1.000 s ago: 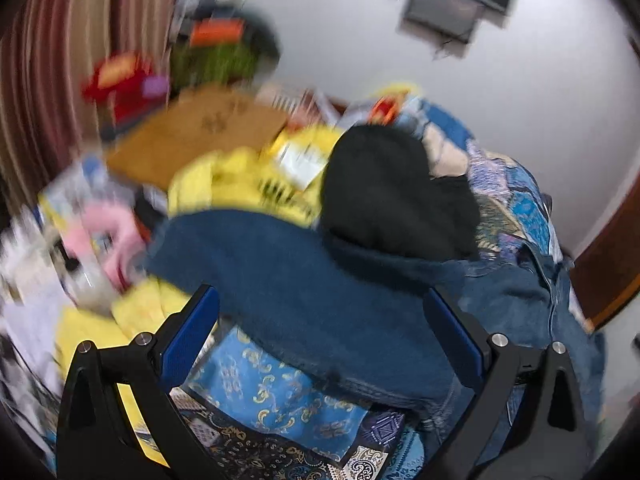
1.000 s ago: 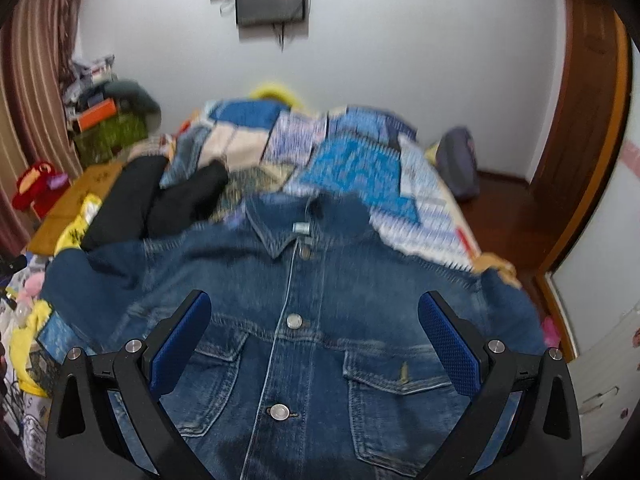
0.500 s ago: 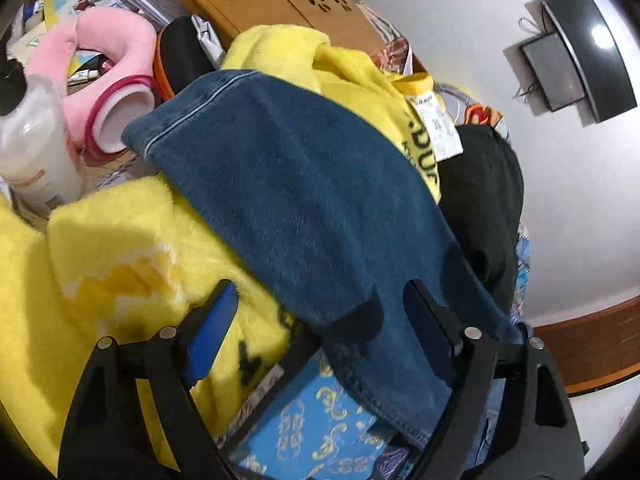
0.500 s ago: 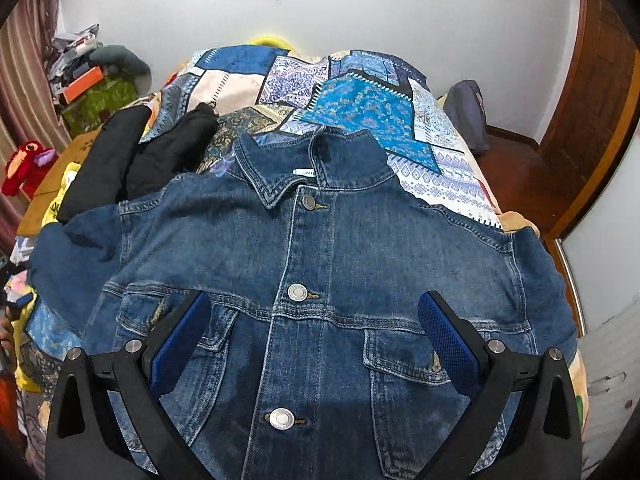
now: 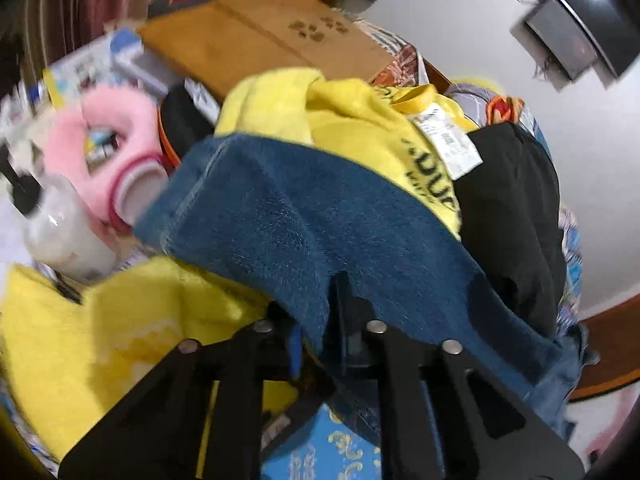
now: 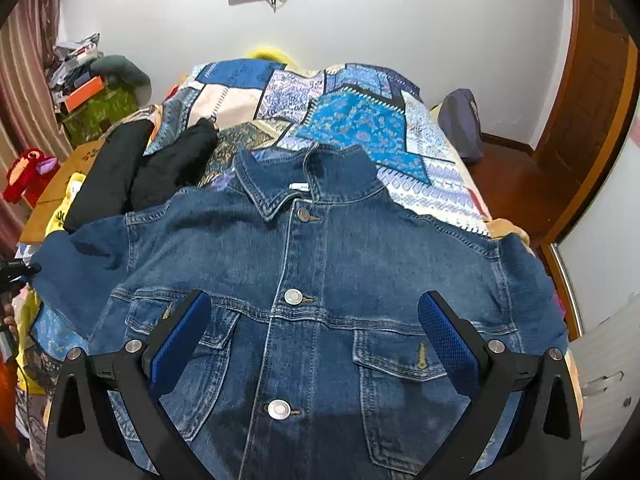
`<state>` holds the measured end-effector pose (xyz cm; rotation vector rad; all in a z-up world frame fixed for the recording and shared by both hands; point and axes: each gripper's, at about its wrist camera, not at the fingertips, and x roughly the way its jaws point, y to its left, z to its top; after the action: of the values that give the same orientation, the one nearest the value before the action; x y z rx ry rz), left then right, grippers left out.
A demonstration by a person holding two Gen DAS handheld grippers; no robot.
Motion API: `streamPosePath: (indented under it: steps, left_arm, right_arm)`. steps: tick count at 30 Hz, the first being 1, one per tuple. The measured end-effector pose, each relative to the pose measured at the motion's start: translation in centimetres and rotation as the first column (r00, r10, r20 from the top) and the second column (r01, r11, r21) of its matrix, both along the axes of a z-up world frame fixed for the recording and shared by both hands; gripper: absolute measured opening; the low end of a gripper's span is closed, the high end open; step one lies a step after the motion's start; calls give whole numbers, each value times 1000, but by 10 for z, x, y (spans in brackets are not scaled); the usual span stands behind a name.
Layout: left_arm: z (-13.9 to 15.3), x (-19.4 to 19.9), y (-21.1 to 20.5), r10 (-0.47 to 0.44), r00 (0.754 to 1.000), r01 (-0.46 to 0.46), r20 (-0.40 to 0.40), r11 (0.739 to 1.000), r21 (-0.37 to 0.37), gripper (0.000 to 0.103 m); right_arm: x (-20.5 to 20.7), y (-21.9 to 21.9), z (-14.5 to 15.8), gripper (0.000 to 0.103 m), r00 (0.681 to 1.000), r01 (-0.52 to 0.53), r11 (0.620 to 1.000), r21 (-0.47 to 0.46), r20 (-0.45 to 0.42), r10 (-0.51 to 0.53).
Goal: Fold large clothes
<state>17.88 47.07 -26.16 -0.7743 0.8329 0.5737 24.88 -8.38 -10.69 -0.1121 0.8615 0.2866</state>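
Note:
A blue denim jacket point(image 6: 312, 280) lies front up and buttoned on a patchwork bed point(image 6: 360, 128), collar toward the far wall. My right gripper point(image 6: 314, 328) hovers open over its chest pockets, touching nothing. The jacket's left sleeve point(image 5: 304, 232) stretches over a yellow fleece garment point(image 5: 120, 328) at the bed's left side. My left gripper point(image 5: 320, 344) is shut on the sleeve's near edge, the denim pinched between its fingers. The left gripper also shows in the right wrist view point(image 6: 16, 272) at the sleeve's end.
A black garment point(image 6: 132, 176) lies left of the collar. A cardboard box point(image 5: 264, 36), a pink plush item point(image 5: 120, 148), a white bottle point(image 5: 64, 236) and papers crowd the left side. A wooden door point(image 6: 592, 100) is at right, a dark bag point(image 6: 460, 124) by the bed.
My left gripper moved down onto the sleeve and closed on its edge; it was open before. My right gripper stayed open over the jacket, its view lifting slightly.

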Motion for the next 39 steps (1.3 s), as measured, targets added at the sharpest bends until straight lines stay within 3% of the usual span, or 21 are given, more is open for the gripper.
streamPosePath:
  steps: [4,10,15,20,23,27,32,39]
  left_arm:
    - [47,-1,-18,-47,996,42,69,997,72,7]
    - [132,14,-71,-177,964,146,196,975,166,7]
    - [196,44,-142,-323,899,260,296,937,233,6]
    - [231,82,-227,-464,833,378,301,875,302,6]
    - [233,106,-283,-544,791,459,280,830,318,6]
    - [214,135,-351,-642,729,578,236,763,289,6]
    - [168,155,-427,-747,655,709,115,660,249,6]
    - [101,150,-487,-842,538,834,-46,524,170,7]
  right_arm:
    - [-5,-8,14,103,999,4,1000,15,38,-4]
    - [-10,-23,33,103,996,-1,999,41,93,-3]
    - [-15,-37,40,103,992,-10,999,46,127,4]
    - [-12,-52,44,103,992,-58,995,86,119,48]
    - [-9,-59,45,103,991,-68,994,89,120,57]
    - [-10,-70,42,103,992,-61,995,82,119,51]
    - [-10,-87,30,103,996,-41,996,74,85,35]
    - [-11,-103,13,103,999,-16,999,49,35,14]
